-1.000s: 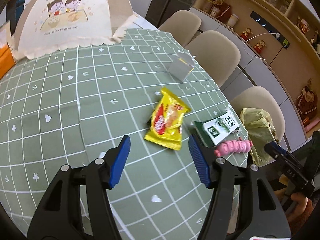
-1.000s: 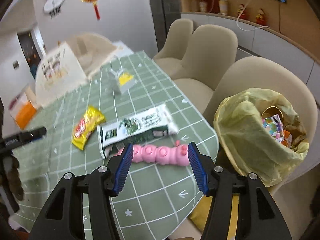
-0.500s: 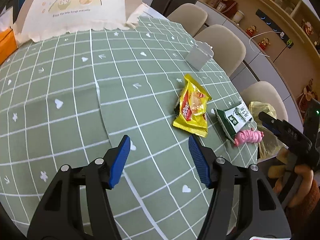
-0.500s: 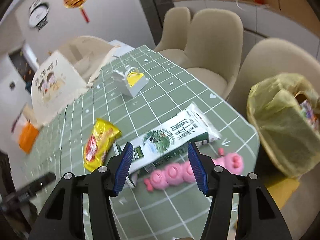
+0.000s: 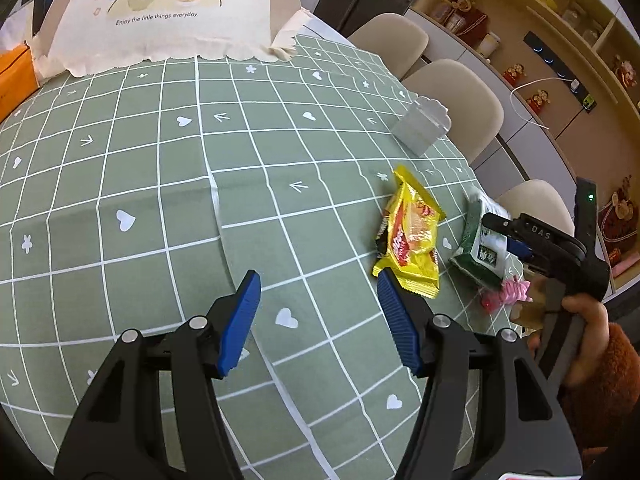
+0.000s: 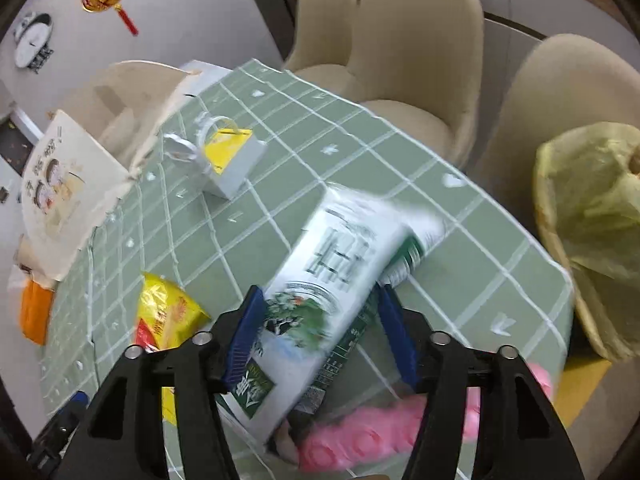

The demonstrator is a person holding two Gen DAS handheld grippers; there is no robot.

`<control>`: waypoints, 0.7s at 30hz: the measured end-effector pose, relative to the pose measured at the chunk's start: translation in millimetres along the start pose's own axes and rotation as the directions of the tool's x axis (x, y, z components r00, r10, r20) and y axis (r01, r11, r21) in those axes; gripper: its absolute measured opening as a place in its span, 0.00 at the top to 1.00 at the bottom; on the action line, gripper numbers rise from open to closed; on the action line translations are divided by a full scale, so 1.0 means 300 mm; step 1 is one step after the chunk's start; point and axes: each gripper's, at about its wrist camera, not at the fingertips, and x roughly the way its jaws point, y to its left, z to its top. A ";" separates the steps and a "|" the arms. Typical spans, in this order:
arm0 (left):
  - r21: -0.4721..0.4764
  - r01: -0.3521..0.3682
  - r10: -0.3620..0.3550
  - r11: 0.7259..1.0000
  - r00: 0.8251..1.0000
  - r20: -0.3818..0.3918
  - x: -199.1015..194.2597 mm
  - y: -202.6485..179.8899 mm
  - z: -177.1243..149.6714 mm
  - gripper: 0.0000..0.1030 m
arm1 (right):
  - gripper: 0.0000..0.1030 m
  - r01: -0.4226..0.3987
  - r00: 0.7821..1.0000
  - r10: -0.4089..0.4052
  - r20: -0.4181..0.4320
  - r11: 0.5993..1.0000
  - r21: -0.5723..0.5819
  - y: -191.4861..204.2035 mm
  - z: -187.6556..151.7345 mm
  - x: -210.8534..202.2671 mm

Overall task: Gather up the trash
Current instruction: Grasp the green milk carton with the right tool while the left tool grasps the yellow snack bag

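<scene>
At the far left of the green checked tablecloth [image 5: 152, 184] a cream food cover [image 5: 176, 12] printed with a cartoon is seen, with an orange box [image 5: 14, 80] at its side. The left gripper [image 5: 318, 312] is held above bare cloth, its blue pads set moderately apart with nothing between them. Just right of its right pad a yellow snack wrapper [image 5: 412, 236] is laid flat, and a small grey gift box [image 5: 420, 126] stands farther back. Next to the wrapper a green-and-white carton [image 6: 340, 280] is straddled by the right gripper [image 6: 320, 328], whose jaws have just been opening; they are spread wide around the carton, and contact by the pads cannot be told. A pink segmented toy [image 6: 384, 436] lies just beside the carton, and a yellow-green bag [image 6: 592, 216] is seen beyond the table edge, in front of beige chairs [image 6: 416, 48].
</scene>
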 end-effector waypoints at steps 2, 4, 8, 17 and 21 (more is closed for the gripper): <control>-0.014 0.007 -0.007 1.000 1.000 -0.005 0.010 0.010 0.003 0.44 | 0.44 -0.044 0.998 0.043 -0.039 0.999 -0.011 0.005 0.003 0.021; -0.022 0.013 -0.013 1.000 1.000 -0.012 0.024 0.017 0.005 0.44 | 0.44 -0.080 0.993 0.078 -0.087 0.997 -0.019 0.012 0.009 0.036; -0.023 0.037 -0.038 0.999 0.999 -0.026 0.048 0.016 0.010 0.44 | 0.48 -0.055 0.994 0.044 -0.099 0.993 -0.106 0.039 0.025 0.023; 0.033 0.101 -0.099 0.994 0.993 -0.064 0.102 -0.037 0.029 0.44 | 0.68 -0.031 0.999 0.028 -0.019 0.983 -0.180 0.039 0.010 -0.086; 0.113 0.135 -0.126 0.984 0.989 -0.083 0.152 -0.093 0.072 0.44 | 0.68 -0.039 0.999 0.040 0.002 0.986 -0.164 0.020 -0.005 -0.135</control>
